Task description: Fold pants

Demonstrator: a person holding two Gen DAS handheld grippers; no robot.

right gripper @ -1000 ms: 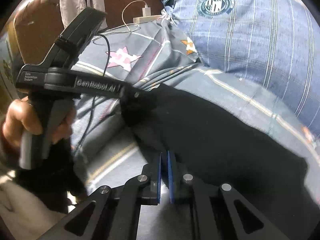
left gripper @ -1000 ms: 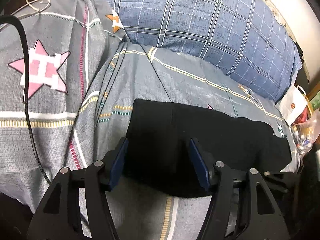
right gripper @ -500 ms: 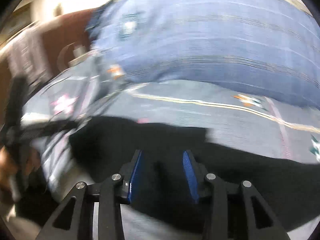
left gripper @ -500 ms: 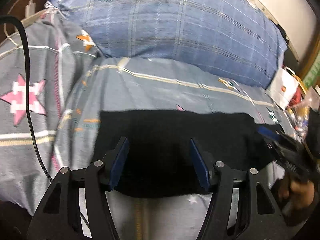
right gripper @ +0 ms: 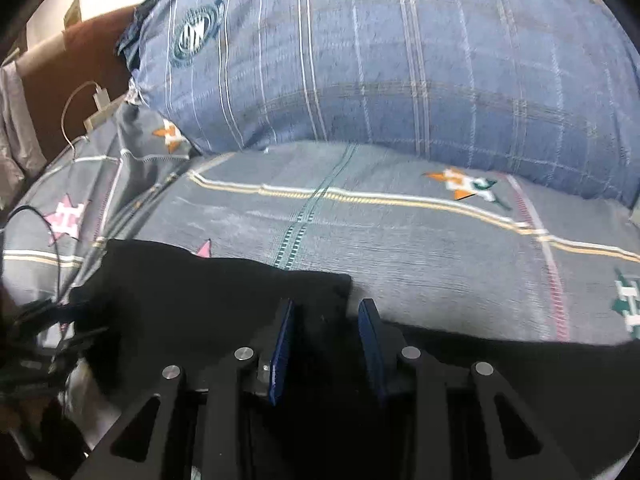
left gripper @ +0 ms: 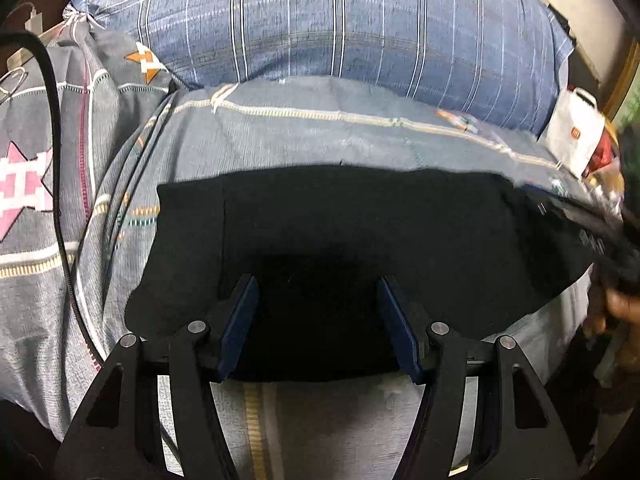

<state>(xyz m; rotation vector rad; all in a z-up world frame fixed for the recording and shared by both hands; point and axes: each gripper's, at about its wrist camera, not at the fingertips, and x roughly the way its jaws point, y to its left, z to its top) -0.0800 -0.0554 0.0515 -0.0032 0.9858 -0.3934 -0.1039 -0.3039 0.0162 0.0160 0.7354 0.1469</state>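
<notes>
The black pants [left gripper: 360, 220] lie folded in a wide band across the grey patterned bedsheet [left gripper: 320, 140]. My left gripper [left gripper: 318, 284] hovers open over their near middle, with dark cloth showing between its blue pads [left gripper: 240, 320], which do not press it. In the right wrist view the pants [right gripper: 200, 292] end in a corner just ahead of my right gripper [right gripper: 327, 306]. Its jaws stand apart and are closing, with black cloth beneath and between them, not pinched. The right gripper [left gripper: 592, 236] and a hand [left gripper: 616, 304] show blurred at the left view's right edge.
A big blue plaid pillow [left gripper: 340, 20] fills the far side of the bed. A black cable [left gripper: 56, 160] runs down the left. A white paper bag [left gripper: 576, 132] stands off the right end. A white charger [right gripper: 100, 100] sits by the brown headboard [right gripper: 80, 52].
My right gripper went from shut to apart and swung right to the pants' other end. The left gripper shifted sideways and stayed open. The pants now lie spread wider.
</notes>
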